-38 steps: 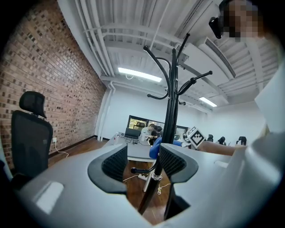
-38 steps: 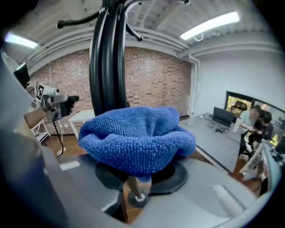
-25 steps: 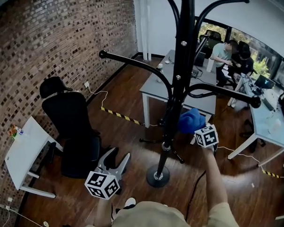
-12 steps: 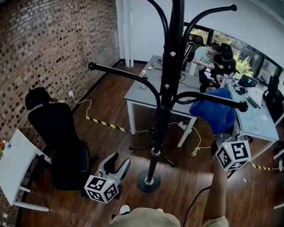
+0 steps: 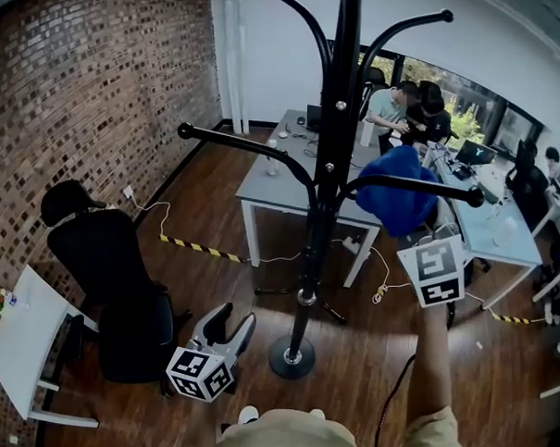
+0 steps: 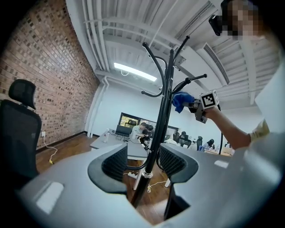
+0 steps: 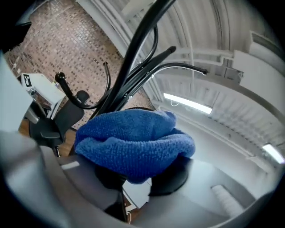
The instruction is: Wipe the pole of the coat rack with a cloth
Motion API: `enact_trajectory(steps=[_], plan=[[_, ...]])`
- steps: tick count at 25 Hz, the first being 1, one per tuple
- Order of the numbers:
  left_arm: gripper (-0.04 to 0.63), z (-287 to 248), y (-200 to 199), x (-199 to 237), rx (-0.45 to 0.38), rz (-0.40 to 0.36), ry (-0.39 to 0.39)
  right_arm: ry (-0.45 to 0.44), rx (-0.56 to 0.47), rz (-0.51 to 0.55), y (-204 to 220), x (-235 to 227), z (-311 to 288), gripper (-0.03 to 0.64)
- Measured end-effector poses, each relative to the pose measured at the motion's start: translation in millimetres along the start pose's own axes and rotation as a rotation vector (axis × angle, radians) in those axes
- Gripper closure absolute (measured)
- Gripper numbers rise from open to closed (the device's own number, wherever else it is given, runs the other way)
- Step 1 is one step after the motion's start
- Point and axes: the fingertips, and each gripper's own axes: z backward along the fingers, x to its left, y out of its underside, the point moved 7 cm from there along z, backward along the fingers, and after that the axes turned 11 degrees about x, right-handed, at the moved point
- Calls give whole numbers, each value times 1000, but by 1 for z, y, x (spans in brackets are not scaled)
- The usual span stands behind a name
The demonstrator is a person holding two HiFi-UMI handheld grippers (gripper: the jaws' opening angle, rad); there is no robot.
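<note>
- cloth [image 5: 395, 197], blue, is up at the right-hand hook arm [image 5: 444, 189] of the coat rack in the head view, just right of the pole [image 5: 332, 146]. i can't tell from here if it touches the pole.
- head view: right gripper [image 5: 427, 261] is raised on an outstretched arm, with its marker cube facing me and the cloth bunched at its front end.
- head view: left gripper [image 5: 235, 313] is low, near the rack base [image 5: 293, 357] and beside the black office chair [image 5: 111, 266], with its jaws spread.
- head view: i see a grey desk [image 5: 282, 176] behind the rack and a brick wall [image 5: 73, 88] on the left.
- left gripper view: left gripper [image 6: 143, 162] has its jaws apart with nothing gripped. the pole [image 6: 158, 129] shows through the gap but stands well beyond them.
- left gripper view: the cloth [image 6: 181, 100] sits high, just right of the pole and ahead of the right gripper's cube.
- right gripper view: right gripper [image 7: 136, 176] is pinching the cloth [image 7: 133, 144], which folds over and covers both jaw tips.
- right gripper view: the pole [image 7: 133, 49] and its curved hooks rise behind the cloth. i can't confirm contact here either.
</note>
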Motion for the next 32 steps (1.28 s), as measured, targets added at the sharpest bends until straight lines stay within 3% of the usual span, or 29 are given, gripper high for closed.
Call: enact_trajectory(steps=[6,11,17,21,28,32], plan=[[391,8,-2,10,-8,12,-24,-228,-103,-22,-29,25,-14,531],[391,18,2,14,-10,10,-36,-357,-238,-247,-28,22,-15,531],[391,28,4,24,-16,18,-59,-351,-454,-406,-38,6,7,532],[392,26,5,25,-10,16,-55,-366,-563,-458,-36,-7,27,532],[393,11,2,12,13,1,0,-241,-703,-521,-31,-35,94,532],[393,4,0,8,19,-3,22,-191,-765,-506,-28,-41,135,532]])
